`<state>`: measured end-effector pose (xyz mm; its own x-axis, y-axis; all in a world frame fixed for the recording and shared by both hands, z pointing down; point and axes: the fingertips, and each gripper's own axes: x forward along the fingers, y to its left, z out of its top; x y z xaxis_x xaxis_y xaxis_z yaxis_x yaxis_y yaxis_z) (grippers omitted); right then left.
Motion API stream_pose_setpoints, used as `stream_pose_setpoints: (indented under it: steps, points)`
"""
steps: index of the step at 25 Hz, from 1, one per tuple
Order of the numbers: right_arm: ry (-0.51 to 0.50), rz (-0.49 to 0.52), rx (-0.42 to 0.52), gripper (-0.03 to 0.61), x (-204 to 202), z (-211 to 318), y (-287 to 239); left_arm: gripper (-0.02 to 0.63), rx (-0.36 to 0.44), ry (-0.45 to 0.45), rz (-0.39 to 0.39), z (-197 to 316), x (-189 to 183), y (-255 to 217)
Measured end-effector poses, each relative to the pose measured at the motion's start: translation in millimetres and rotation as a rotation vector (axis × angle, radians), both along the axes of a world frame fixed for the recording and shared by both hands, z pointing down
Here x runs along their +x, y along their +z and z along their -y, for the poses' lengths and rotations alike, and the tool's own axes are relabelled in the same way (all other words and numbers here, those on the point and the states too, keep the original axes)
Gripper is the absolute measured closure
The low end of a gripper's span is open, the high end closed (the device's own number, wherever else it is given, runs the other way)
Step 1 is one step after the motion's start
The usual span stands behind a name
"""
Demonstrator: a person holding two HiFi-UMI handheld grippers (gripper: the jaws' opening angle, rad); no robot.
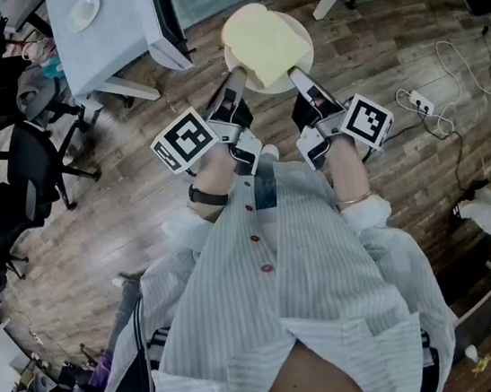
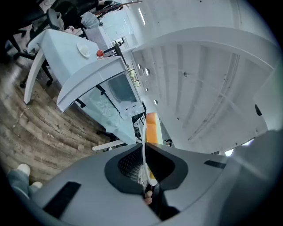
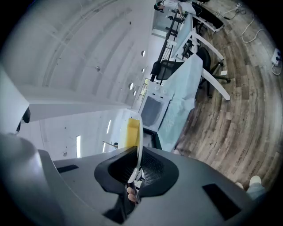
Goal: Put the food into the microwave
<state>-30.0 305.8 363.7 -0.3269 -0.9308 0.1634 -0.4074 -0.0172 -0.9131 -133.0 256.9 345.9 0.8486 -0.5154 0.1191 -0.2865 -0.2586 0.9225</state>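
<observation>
Risk noted: the round white plate (image 1: 299, 33) is carried by its near rim only, with the left tongs (image 1: 236, 83) pinching it at 7 o'clock and the right tongs (image 1: 299, 76) at 5 o'clock. Uneven hands could tilt it and slide the food off. The pale yellow bread-shaped slice (image 1: 264, 43) lies flat and covers most of the plate, held over the wooden floor (image 1: 138, 206) at 12 o'clock in the head view.

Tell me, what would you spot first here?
A thick pale-yellow slice of bread lies on a round white plate at the top middle of the head view. The left claw and the right claw each pinch the plate's near rim, holding it above the brown wooden floor.
</observation>
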Motion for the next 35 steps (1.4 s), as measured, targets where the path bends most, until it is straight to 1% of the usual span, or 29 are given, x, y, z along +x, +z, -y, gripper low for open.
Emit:
stream_pose_setpoints:
  steps: [9, 16, 22, 24, 28, 35]
  points:
    - [-0.011, 0.0, 0.018, 0.537, 0, 2, -1, 0.591, -0.003, -0.012, -0.006, 0, 1, 3]
    - [-0.007, -0.016, -0.002, 0.537, 1, 1, 2, 0.591, -0.006, -0.017, -0.015, 0, 1, 4]
    - [-0.01, -0.012, 0.008, 0.537, 1, 1, 7, 0.591, -0.003, -0.02, -0.014, 0, 1, 10]
    - [-0.008, -0.009, 0.005, 0.537, 8, 1, 8, 0.591, -0.001, -0.022, -0.014, 0, 8, 10]
    - [-0.012, -0.003, 0.012, 0.537, 40, 13, 9, 0.591, 0.001, -0.027, -0.005, 11, 40, 10]
    - [-0.006, -0.015, 0.012, 0.537, 72, 65, 6, 0.591, 0.004, -0.03, -0.018, 63, 71, 8]
